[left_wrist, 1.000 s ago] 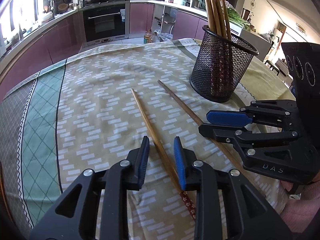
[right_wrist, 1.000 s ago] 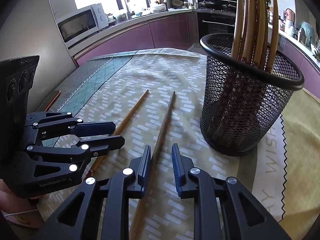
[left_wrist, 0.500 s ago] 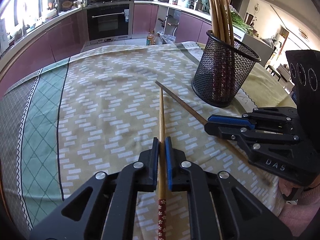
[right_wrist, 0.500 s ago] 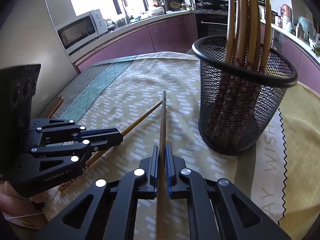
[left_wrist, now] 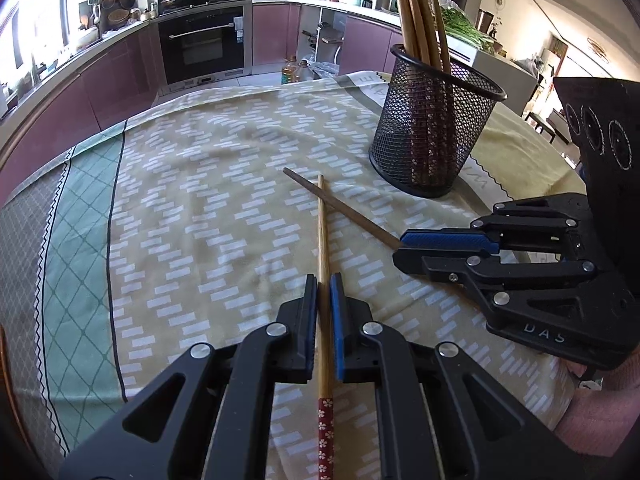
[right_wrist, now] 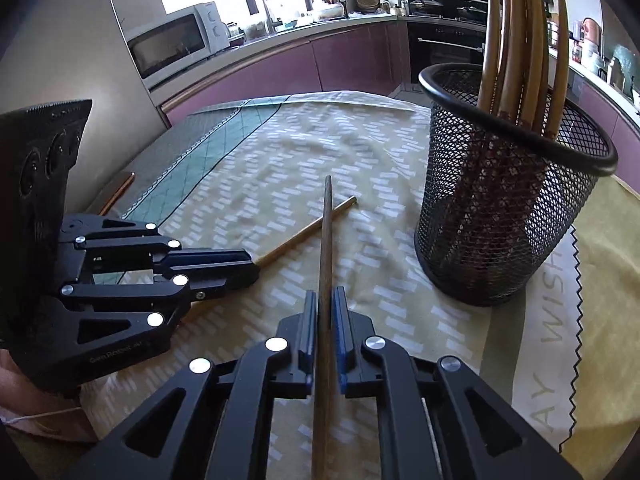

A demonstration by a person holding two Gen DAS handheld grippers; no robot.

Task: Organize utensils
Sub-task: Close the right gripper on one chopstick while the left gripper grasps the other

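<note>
The left claw (left_wrist: 324, 292) pinches a light wooden chopstick (left_wrist: 322, 236). The right claw (right_wrist: 325, 308) pinches a dark one (right_wrist: 327, 232). Both sticks point up the frame and cross, with the black mesh cup (right_wrist: 508, 216) at the upper right.

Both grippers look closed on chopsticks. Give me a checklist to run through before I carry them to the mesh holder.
1. Left gripper shut on the light chopstick: ok, stick sits between the pads.
2. Right gripper shut on the dark chopstick: ok.
3. Sticks free of each other: not ok, they cross near their far ends; contact cannot be told.
4. Sticks lifted off the tablecloth: cannot tell.
5. Mesh holder upright with room: ok, open space shows beside the chopsticks already in it.
6. Grip secure for tilting upright: cannot tell, both are held far back from their tips.
</note>
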